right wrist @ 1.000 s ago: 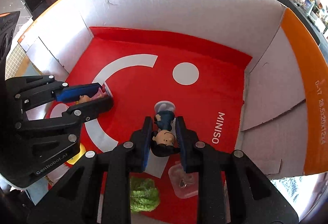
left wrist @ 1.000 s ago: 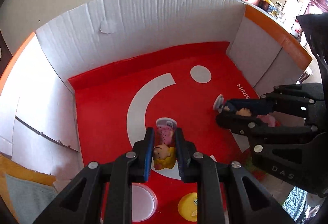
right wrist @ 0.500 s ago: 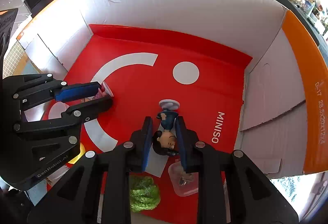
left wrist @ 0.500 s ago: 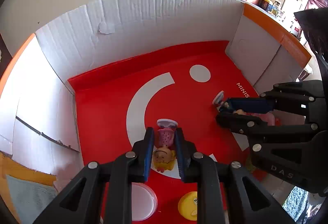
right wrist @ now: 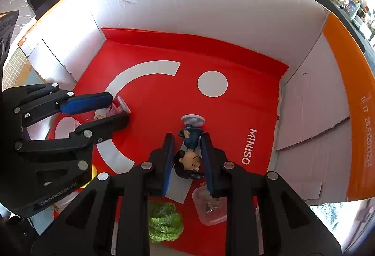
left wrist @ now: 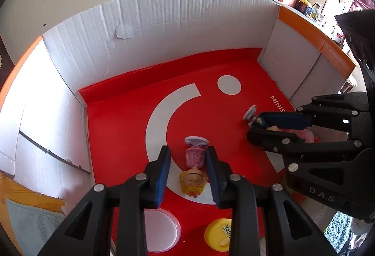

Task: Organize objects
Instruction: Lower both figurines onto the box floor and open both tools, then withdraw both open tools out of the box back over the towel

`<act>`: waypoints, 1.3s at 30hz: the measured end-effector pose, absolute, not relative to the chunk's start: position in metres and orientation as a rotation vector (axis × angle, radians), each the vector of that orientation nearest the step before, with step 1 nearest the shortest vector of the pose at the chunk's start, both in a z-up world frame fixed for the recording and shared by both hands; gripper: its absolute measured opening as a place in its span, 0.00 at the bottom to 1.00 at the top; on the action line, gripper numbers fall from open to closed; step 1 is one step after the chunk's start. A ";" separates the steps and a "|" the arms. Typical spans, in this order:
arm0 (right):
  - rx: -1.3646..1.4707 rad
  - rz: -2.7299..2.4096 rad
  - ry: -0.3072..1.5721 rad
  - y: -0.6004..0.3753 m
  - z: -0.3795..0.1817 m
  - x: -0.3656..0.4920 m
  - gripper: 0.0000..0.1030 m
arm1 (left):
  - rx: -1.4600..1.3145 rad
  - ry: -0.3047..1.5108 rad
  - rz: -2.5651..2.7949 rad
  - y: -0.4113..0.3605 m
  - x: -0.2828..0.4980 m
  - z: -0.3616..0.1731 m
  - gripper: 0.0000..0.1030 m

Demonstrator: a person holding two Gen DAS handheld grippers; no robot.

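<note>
Grip: my left gripper (left wrist: 188,170) is parted around the pink-dressed, yellow-haired plastic doll (left wrist: 194,167); my right gripper (right wrist: 186,157) is likewise parted around the blue-suited, black-haired figurine (right wrist: 189,150).
Advice: I'd lift straight back, brushing neither toy.

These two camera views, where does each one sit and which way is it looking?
Left wrist: on the left gripper, looking down its fingers at the blonde doll on the red box floor.
Right wrist: on the right gripper, over the dark-haired doll.
Shared: each shows the other gripper, both dolls and the box.
</note>
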State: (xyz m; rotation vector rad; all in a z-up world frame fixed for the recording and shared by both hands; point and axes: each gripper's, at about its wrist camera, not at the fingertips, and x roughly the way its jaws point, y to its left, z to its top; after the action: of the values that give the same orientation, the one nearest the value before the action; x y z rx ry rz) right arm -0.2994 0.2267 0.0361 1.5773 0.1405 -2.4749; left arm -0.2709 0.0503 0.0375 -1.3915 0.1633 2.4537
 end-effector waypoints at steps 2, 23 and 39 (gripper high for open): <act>1.576 -2.475 0.143 0.227 0.036 -0.300 0.22 | -1.392 0.162 2.454 0.051 -0.271 0.038 0.32; 1.574 -2.485 0.126 0.227 0.035 -0.298 0.23 | -1.370 0.125 2.454 0.044 -0.269 0.047 0.38; 1.529 -2.528 0.140 0.231 0.046 -0.289 0.54 | -1.320 0.101 2.481 0.042 -0.260 0.063 0.43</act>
State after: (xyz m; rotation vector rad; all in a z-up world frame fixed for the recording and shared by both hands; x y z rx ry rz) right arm -0.2891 0.2307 0.0464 1.5294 0.1403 -2.5277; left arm -0.2596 0.0417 0.0629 -1.3196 0.1006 2.4809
